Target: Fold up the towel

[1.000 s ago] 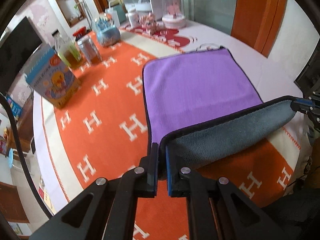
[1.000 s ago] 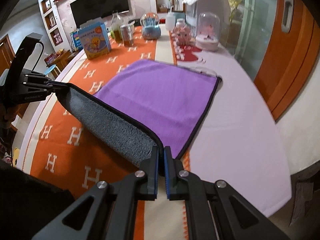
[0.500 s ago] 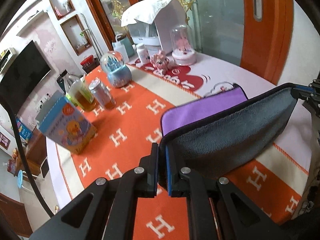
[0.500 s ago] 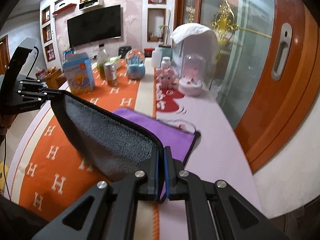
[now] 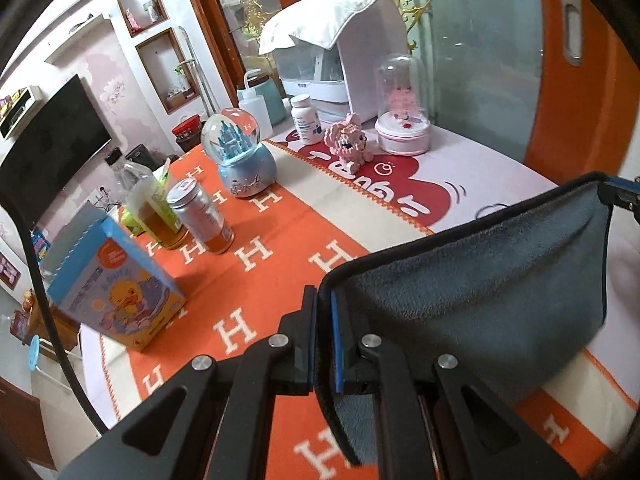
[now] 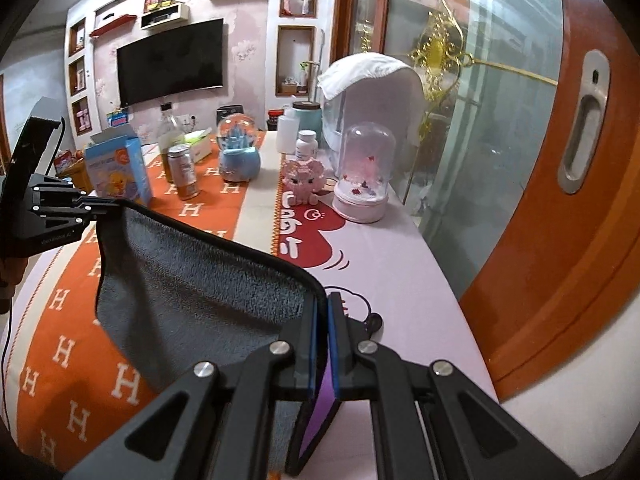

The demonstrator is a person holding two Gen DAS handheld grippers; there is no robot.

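The towel [image 5: 480,280] is grey on the side facing me, purple on the other, with a black hem. It hangs stretched in the air between my two grippers above the table. My left gripper [image 5: 324,320] is shut on one top corner. My right gripper [image 6: 322,332] is shut on the other top corner, and the towel [image 6: 192,292] sags between them. A purple strip shows below the right fingers [image 6: 310,344]. The left gripper [image 6: 92,208] shows at the far left of the right wrist view. The right gripper's tip [image 5: 620,196] shows at the right edge of the left wrist view.
An orange cloth with white H letters [image 5: 256,252] covers the table. Behind it stand a blue duck box [image 5: 116,280], a drink can [image 5: 200,216], a bottle [image 5: 148,204], a snow globe [image 5: 240,152], a pink block figure [image 5: 348,144], a glass dome [image 5: 402,108] and a white appliance [image 5: 340,52].
Both grippers have lifted the towel's near edge up and forward. The purple face that lay flat on the table is now hidden behind the raised grey side.
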